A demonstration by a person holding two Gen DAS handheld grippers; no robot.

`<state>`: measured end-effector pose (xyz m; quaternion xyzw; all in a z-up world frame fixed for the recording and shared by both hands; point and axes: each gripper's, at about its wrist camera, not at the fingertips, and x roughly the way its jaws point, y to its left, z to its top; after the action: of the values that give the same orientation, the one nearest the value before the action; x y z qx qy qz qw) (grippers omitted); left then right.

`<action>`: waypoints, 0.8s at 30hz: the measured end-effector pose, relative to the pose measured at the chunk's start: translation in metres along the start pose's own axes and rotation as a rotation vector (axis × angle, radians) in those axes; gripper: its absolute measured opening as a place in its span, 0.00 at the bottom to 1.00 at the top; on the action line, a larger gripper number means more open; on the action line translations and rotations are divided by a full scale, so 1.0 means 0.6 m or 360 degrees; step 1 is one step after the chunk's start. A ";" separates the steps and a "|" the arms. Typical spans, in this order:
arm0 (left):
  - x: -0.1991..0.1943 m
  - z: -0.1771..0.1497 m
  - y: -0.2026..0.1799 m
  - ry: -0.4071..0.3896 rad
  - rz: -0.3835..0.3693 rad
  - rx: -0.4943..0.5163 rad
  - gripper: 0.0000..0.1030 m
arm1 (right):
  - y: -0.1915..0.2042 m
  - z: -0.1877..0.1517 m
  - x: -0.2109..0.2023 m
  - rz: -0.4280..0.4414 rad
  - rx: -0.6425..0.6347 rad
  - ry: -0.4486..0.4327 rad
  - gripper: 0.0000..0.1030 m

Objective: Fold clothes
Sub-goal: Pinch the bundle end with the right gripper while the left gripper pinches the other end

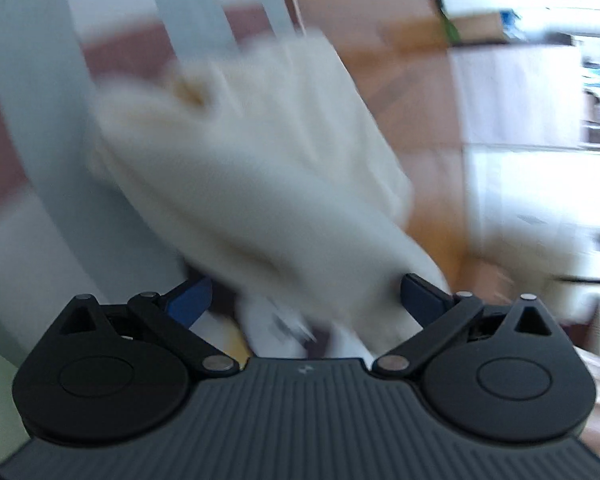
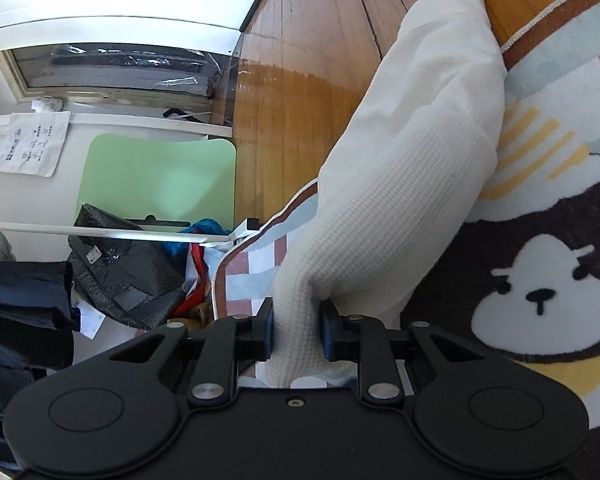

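Between your right gripper's [image 2: 297, 326] blue pads [image 2: 269, 330] a bunched end of the white waffle-knit garment [image 2: 412, 152] is pinched tight; the cloth runs lengthwise up and away from that grip, lifted over the patterned rug [image 2: 540, 240] toward the wooden floor [image 2: 300, 80]. Your left gripper [image 1: 306, 300] stands wide open — the same cloth passes blurred between its jaws, unheld. So the right hand carries it, and the free far end lies ahead. No readable brand on the garment; the printing on the tote bag [image 2: 30, 144] — too small.
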<state>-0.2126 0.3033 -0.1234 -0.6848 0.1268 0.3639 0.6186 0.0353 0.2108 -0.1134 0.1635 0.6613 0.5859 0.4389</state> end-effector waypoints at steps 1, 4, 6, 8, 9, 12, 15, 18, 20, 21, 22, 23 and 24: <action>0.003 -0.001 0.001 -0.0056 0.0012 -0.0002 1.00 | -0.007 -0.006 -0.003 0.0004 0.0002 0.0004 0.26; 0.026 0.007 0.016 -0.0111 0.0011 -0.0030 1.00 | -0.029 -0.027 -0.011 -0.0022 -0.0011 0.0035 0.26; 0.045 0.012 0.022 -0.0081 0.0109 0.0010 0.95 | -0.045 -0.034 -0.013 -0.0115 -0.0037 0.0068 0.26; 0.049 0.009 0.018 -0.0113 0.0168 0.0133 0.60 | -0.058 -0.038 -0.013 -0.0203 -0.0055 0.0095 0.26; 0.044 0.006 0.016 -0.0166 0.0186 0.0206 0.25 | -0.060 -0.038 -0.013 -0.0223 -0.0068 0.0116 0.26; 0.031 -0.006 -0.006 -0.0233 0.0314 0.0518 0.13 | -0.041 -0.050 -0.011 -0.0387 -0.0311 0.0267 0.30; 0.020 -0.028 -0.014 -0.0290 0.0368 0.0644 0.13 | -0.030 -0.073 -0.032 -0.0522 -0.0544 0.0327 0.33; 0.016 -0.040 -0.014 -0.0300 0.0413 0.0702 0.13 | -0.043 -0.047 -0.067 -0.0546 -0.0521 0.0168 0.48; 0.022 -0.034 -0.010 -0.0277 0.0417 0.0682 0.13 | -0.050 0.000 -0.069 -0.0589 -0.0492 0.0040 0.59; 0.025 -0.028 -0.007 -0.0265 0.0405 0.0669 0.14 | -0.053 0.025 -0.066 -0.0611 -0.0485 -0.0014 0.59; 0.030 -0.019 -0.002 -0.0250 0.0392 0.0644 0.16 | -0.057 0.051 -0.060 -0.0619 -0.0475 -0.0049 0.59; 0.032 -0.016 0.004 -0.0240 0.0385 0.0625 0.18 | -0.061 0.078 -0.048 -0.0599 -0.0458 -0.0047 0.59; 0.031 -0.015 0.009 -0.0233 0.0381 0.0611 0.19 | -0.066 0.104 -0.036 -0.0585 -0.0433 -0.0046 0.59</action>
<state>-0.1997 0.2987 -0.1402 -0.5064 0.2288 0.4525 0.6975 0.1075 0.2242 -0.1370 -0.0121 0.5885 0.5774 0.5657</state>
